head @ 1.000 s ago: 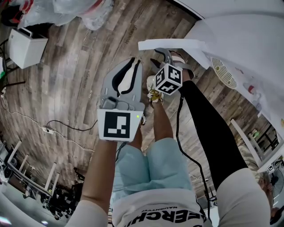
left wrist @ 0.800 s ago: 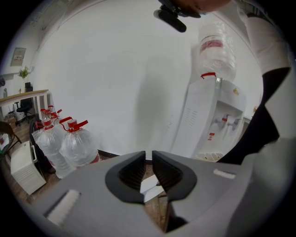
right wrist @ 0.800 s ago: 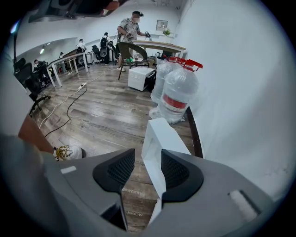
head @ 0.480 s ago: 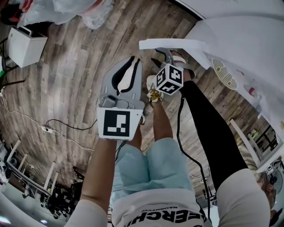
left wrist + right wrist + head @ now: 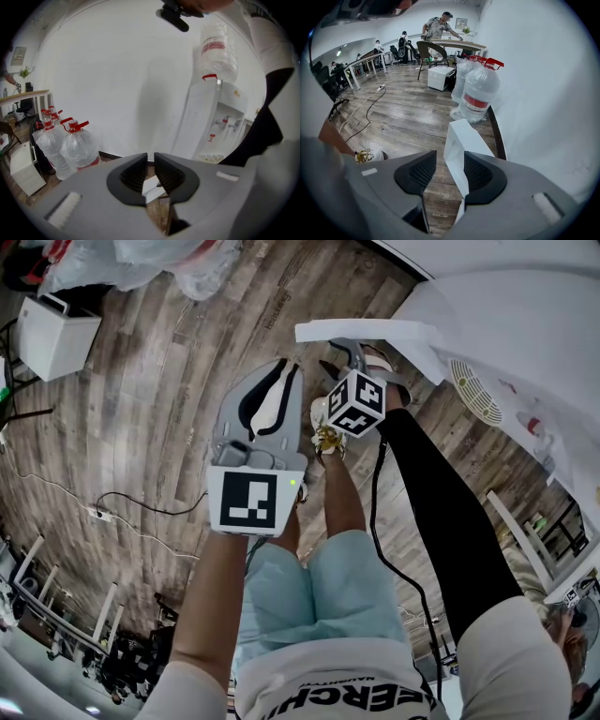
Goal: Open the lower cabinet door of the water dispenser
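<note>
The white water dispenser [image 5: 506,324] stands at the upper right in the head view and carries a bottle on top in the left gripper view [image 5: 213,117]. Its lower cabinet door [image 5: 366,332] is swung out over the wooden floor. My right gripper [image 5: 349,354] sits at that door, jaws open. In its own view the door's edge [image 5: 461,140] lies between the jaws against the right one, where the right gripper [image 5: 450,161] reaches it. My left gripper [image 5: 286,367] hovers to the left, shut and empty, and the left gripper [image 5: 150,161] points toward the wall.
Several large water bottles [image 5: 479,89] stand along the wall beyond the door. A white box [image 5: 52,334] and plastic bags [image 5: 178,263] lie at the far left, and a cable [image 5: 122,507] runs over the floor. My shoe [image 5: 325,432] is just below the right gripper.
The right gripper and the door edge have shifted a touch to the right. The left gripper has stayed in place.
</note>
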Tool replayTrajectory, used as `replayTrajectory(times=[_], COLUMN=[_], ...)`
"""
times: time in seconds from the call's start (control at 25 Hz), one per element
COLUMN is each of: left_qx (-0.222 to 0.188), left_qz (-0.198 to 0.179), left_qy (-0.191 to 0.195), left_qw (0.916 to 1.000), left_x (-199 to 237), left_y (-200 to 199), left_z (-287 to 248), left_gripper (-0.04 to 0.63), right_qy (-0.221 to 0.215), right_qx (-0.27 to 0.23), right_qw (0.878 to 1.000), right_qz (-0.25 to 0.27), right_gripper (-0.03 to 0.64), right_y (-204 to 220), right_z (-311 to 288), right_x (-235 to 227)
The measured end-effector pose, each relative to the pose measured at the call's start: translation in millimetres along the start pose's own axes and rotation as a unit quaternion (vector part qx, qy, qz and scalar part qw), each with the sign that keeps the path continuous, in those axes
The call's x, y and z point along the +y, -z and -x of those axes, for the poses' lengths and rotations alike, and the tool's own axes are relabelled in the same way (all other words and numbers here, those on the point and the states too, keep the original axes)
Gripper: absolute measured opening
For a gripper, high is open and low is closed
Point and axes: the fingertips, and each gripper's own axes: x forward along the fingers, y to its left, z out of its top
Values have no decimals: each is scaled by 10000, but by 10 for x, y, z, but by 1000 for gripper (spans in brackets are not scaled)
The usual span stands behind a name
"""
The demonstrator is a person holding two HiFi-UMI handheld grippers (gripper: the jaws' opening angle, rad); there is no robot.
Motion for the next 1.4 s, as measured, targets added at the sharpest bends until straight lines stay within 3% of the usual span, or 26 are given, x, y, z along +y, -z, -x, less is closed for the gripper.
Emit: replayTrajectory(times=[0.48, 0.88, 1.2, 1.4], left_qx=[-47, -144, -276, -576], left_qz=[-101, -220, -449, -782], left_qy=[109, 358, 689, 895], left_qw=[9999, 9990, 9962, 9912], left_x=[-153, -397, -647, -780], left_y=[14, 5, -28, -73], left_z=[154, 423, 684, 893], left_gripper=[60, 60, 60, 60], right_qy=[114, 462, 939, 1256], right_qx=[-153, -198, -357, -447], right_qw=[9996, 9978, 9899, 9805], right_qz=[-215, -440, -1005, -1446], right_gripper=[179, 179, 179, 179], right_y=[-71, -18, 10, 52], right_z=[136, 446, 796, 1130], right_x=[114, 281, 380, 508])
